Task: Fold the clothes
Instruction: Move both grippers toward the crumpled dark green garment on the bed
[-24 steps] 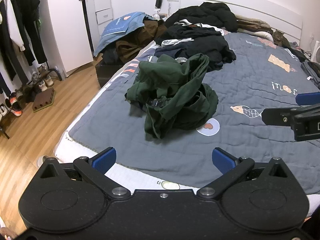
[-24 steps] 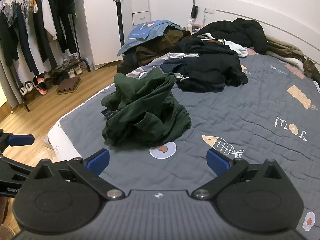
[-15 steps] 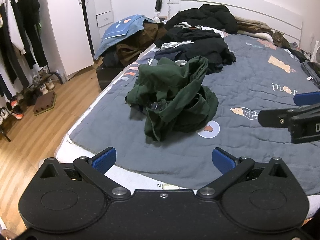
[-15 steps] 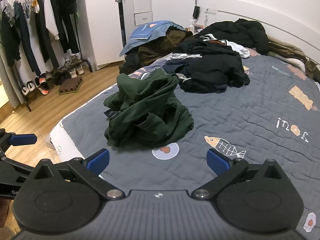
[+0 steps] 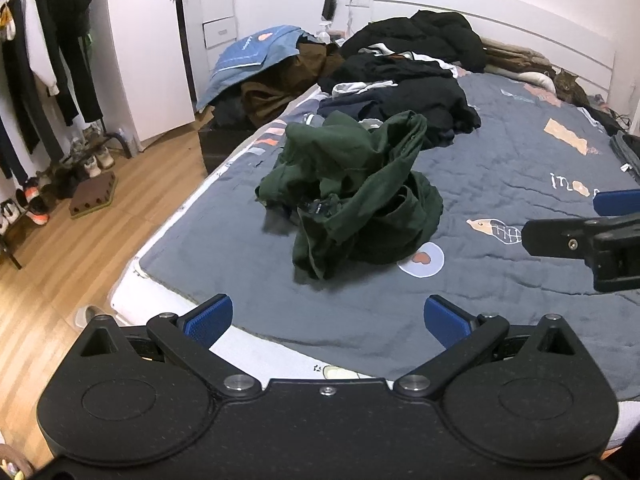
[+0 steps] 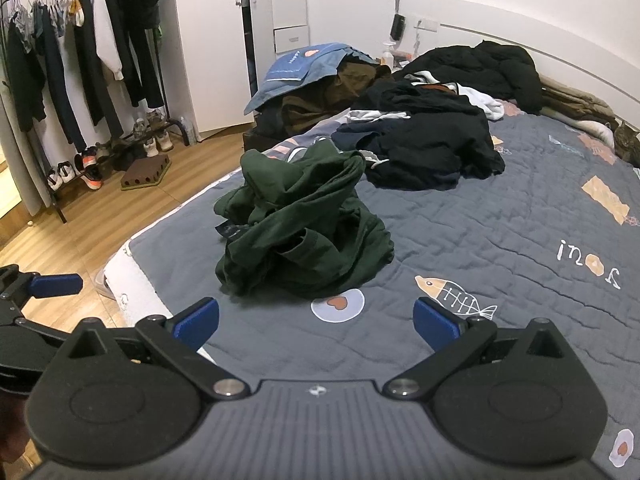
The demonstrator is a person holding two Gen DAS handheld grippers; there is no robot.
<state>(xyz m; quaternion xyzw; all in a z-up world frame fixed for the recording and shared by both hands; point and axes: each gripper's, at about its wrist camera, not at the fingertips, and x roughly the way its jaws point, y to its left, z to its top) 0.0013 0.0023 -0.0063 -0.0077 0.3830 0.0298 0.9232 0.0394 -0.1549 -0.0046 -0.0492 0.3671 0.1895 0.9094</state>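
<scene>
Left gripper (image 5: 326, 320): jaws spread to full width, blue pads bare, nothing held; it hangs over the near edge of the bed, aimed down toward the quilt. Right gripper (image 6: 316, 318): likewise spread wide and empty, positioned above the grey quilt (image 6: 520, 220).

Green garment (image 5: 352, 200): lies crumpled in a heap on the quilt, near the bed's left edge, ahead of both grippers and apart from them. No pad touches it. Its type cannot be made out from the bundle; possibly trousers.

Dark clothes pile (image 6: 428, 140): sits further up the bed, just beyond the green garment. A blue item (image 5: 256, 56) is draped over brown clothing beside the bed's left side.

Clothes rack (image 6: 80, 60): stands on the wooden floor at left, hung with dark and white garments, shoes lined beneath.
</scene>
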